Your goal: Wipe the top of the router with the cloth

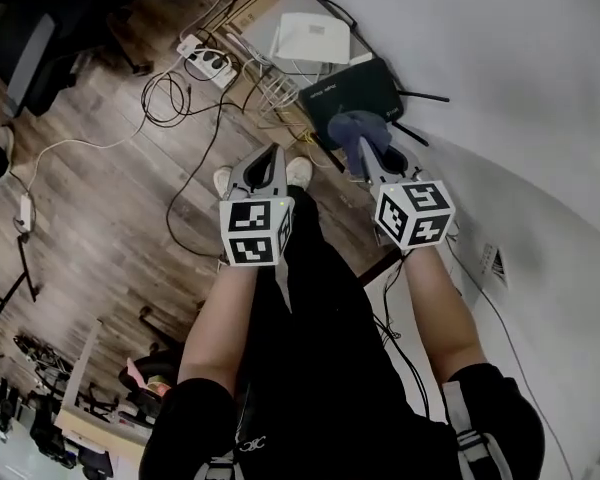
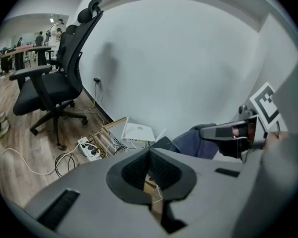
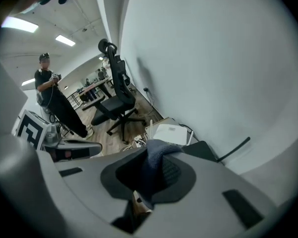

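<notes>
cloth [image 1: 354, 128] in right gripper [image 1: 367, 151] jaws hides part of router [image 1: 348, 93] top.

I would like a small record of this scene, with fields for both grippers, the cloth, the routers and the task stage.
left gripper: jaws together, nothing held
right gripper: shut on the cloth
cloth: blue, bunched, over the black router; contact unclear
black router: by the wall, beside the white router
task stage: cannot tell whether wiping has begun
</notes>
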Demonstrator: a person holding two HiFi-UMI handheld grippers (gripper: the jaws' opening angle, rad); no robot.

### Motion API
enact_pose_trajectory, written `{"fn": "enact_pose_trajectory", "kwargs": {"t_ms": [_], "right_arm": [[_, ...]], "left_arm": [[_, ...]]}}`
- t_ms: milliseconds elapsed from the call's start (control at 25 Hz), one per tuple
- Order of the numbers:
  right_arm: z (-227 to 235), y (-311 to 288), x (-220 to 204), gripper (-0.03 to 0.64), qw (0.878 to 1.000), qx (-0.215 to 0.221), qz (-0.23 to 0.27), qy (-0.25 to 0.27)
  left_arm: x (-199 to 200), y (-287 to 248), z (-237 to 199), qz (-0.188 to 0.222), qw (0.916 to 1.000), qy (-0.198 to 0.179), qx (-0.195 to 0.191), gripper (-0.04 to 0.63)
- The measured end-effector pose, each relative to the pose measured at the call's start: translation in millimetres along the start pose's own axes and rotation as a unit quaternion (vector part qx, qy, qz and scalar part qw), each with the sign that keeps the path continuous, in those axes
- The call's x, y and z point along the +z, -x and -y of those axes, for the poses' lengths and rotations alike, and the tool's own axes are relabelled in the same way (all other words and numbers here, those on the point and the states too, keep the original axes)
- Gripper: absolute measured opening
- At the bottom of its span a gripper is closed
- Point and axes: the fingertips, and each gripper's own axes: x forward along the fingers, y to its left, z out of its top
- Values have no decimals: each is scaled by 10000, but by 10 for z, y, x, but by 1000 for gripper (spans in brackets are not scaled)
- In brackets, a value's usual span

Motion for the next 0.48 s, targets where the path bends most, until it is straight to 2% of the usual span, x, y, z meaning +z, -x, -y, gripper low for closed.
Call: {"fn": "enact_pose_trajectory", "kwargs": {"t_ms": [120,200,320,480], "right_arm": [[49,-265,-105,23,9983,79,-401,422],[106,-440,-132,23,9965,166,-634,513],[196,-707,-206,23,9921,238,-1103,545],[271,-1076,-321,23,9826,242,-1622,875]], "left_arm": [[-263,-202,-150,-24,9998,173,22,-6],[-448,-331,-252,-93,9997,209,17,-6],[-729,-479,-409,-306,9995,111,12,-6],[-1017,-562,-621,-645,9978,-43,141,-6]]}}
